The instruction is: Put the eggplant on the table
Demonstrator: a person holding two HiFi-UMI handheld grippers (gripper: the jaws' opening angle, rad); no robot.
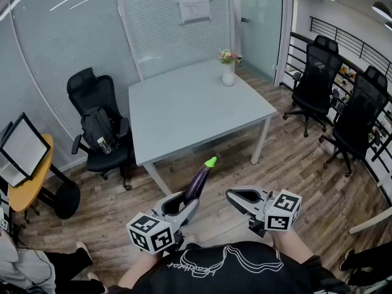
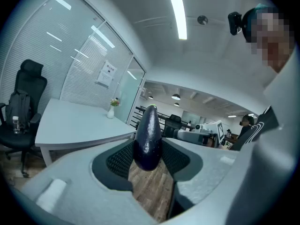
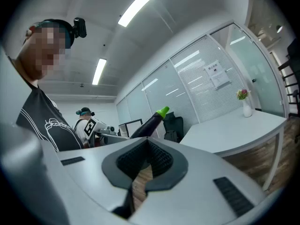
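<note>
Left gripper (image 1: 182,204) clamps eggplant (image 1: 199,179); vase (image 1: 228,75) on table (image 1: 184,109) holds flowers (image 1: 228,56).

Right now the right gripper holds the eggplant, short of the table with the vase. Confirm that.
Wrong gripper: the left gripper holds the eggplant, as the left gripper view shows. It is short of the table with the vase.

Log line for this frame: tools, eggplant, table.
left tool: shut on eggplant | right tool: shut, empty | table: eggplant not yet on it
</note>
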